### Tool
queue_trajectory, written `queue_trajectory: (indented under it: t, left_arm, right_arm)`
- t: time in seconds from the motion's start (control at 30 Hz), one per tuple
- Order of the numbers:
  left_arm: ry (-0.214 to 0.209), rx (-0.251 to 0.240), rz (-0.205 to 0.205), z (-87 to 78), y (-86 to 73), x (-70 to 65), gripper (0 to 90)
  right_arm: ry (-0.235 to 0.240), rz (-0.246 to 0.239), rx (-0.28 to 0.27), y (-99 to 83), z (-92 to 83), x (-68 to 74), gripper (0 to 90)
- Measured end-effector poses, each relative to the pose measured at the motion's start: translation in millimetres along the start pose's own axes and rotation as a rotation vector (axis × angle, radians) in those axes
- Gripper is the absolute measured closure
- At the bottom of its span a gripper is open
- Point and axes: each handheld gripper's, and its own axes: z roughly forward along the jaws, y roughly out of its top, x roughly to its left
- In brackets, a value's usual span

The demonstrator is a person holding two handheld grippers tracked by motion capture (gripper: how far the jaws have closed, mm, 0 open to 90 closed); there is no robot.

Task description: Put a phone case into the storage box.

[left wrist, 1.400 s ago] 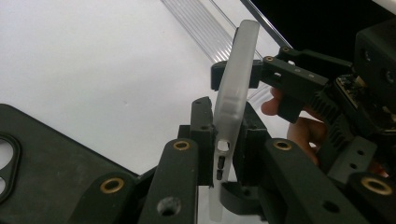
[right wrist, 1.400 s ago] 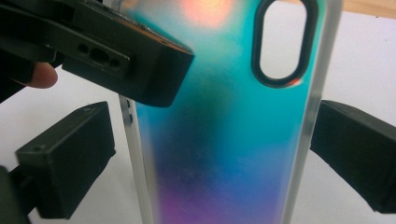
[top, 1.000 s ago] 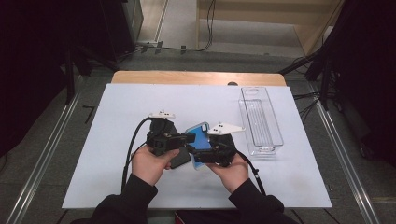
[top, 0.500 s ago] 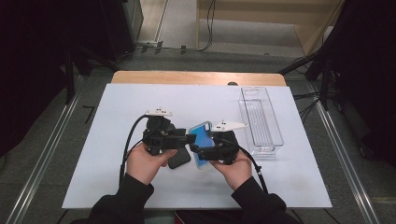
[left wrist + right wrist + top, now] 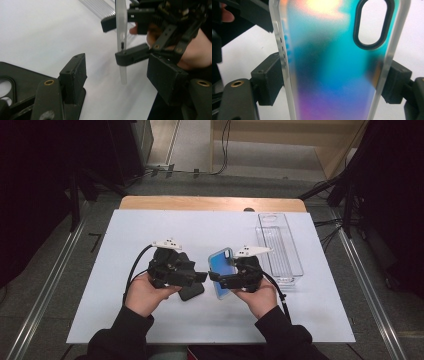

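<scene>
An iridescent blue phone case (image 5: pixel 220 267) with clear edges stands upright above the table, and my right gripper (image 5: pixel 216 279) is shut on it. In the right gripper view the pads (image 5: pixel 270 79) press on both long edges of the case (image 5: pixel 332 70). My left gripper (image 5: pixel 202 277) points at the case from the left, a short gap away. Its jaws have just been opening and stand open with nothing between the pads (image 5: pixel 75 75). Beyond them the case's edge (image 5: pixel 121 30) shows in the right gripper (image 5: pixel 123 38). A black phone case (image 5: pixel 193 292) lies flat under the left gripper.
A clear plastic tray (image 5: pixel 280 247) stands at the right of the white table top (image 5: pixel 150 227), just beyond the right hand. The black case's camera cut-out (image 5: pixel 7 87) shows at the lower left of the left gripper view. A wooden edge (image 5: pixel 210 203) runs along the table's far side.
The left gripper, earlier closed against the blue case, has opened and drawn off it slightly to the left. The right gripper still holds the case, now a little more upright.
</scene>
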Motion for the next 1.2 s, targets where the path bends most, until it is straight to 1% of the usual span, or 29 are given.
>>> queue_trajectory:
  t: [0.07,0.17,0.23,0.27,0.3,0.33,0.37,0.43,0.5,0.57,0.7,0.83,0.93,1.03,1.1,1.2]
  left_arm:
    - [-0.011,0.01,0.011,1.2,-3.1,1.6,32.4]
    - [-0.018,0.014,0.042,3.9,-8.1,3.5,32.3]
    - [-0.009,0.018,0.075,6.0,-11.6,4.0,32.3]
    - [-0.011,0.023,0.091,7.2,-13.6,4.4,32.2]
    - [-0.021,0.03,0.102,8.4,-15.3,5.1,30.6]
    - [-0.03,0.037,0.105,9.3,-16.8,5.7,28.0]
    - [-0.041,0.043,0.115,9.9,-19.1,7.1,27.9]
    - [-0.044,0.042,0.12,10.0,-22.0,9.1,27.8]
    - [-0.04,0.037,0.117,9.9,-24.9,11.4,27.8]
    - [-0.038,0.034,0.119,9.4,-27.9,13.2,27.8]
    - [-0.017,0.034,0.142,8.2,-35.0,15.9,27.8]
    - [-0.014,0.036,0.127,7.4,-42.4,19.9,27.8]
    - [-0.019,0.035,0.112,6.0,-49.2,23.4,27.8]
    - [-0.007,0.027,0.087,3.8,-54.7,26.5,27.8]
    - [-0.011,0.026,0.086,1.9,-58.6,28.0,27.8]
    - [-0.002,0.031,0.081,-0.4,-63.9,29.8,27.8]
  right_arm:
    - [0.015,-0.003,0.008,-0.5,-0.7,-0.6,17.3]
    - [0.025,-0.014,0.014,-0.7,-2.2,-1.4,17.3]
    - [0.034,-0.012,0.014,-0.5,-3.8,-2.0,17.3]
    - [0.037,-0.013,0.01,-0.3,-4.6,-2.7,17.3]
    - [0.044,-0.009,0.008,0.0,-5.8,-3.4,17.3]
    - [0.049,-0.01,0.004,0.3,-6.4,-4.0,17.3]
    - [0.051,-0.012,0.004,0.6,-7.0,-4.4,17.3]
    - [0.059,-0.014,0.007,1.4,-8.6,-5.2,17.3]
    - [0.055,-0.019,0.006,2.1,-9.8,-6.1,17.3]
    - [0.057,-0.013,0.0,2.6,-11.4,-7.4,17.3]
    - [0.063,-0.006,-0.002,3.2,-14.3,-9.6,17.3]
    - [0.071,-0.004,0.005,3.6,-15.4,-10.5,17.3]
    - [0.077,0.001,0.014,3.6,-15.2,-10.5,17.3]
    - [0.083,0.009,0.027,3.1,-13.4,-10.9,17.3]
    - [0.084,0.006,0.032,3.1,-13.3,-11.6,17.3]
    - [0.087,0.004,0.027,3.6,-14.8,-12.6,17.3]
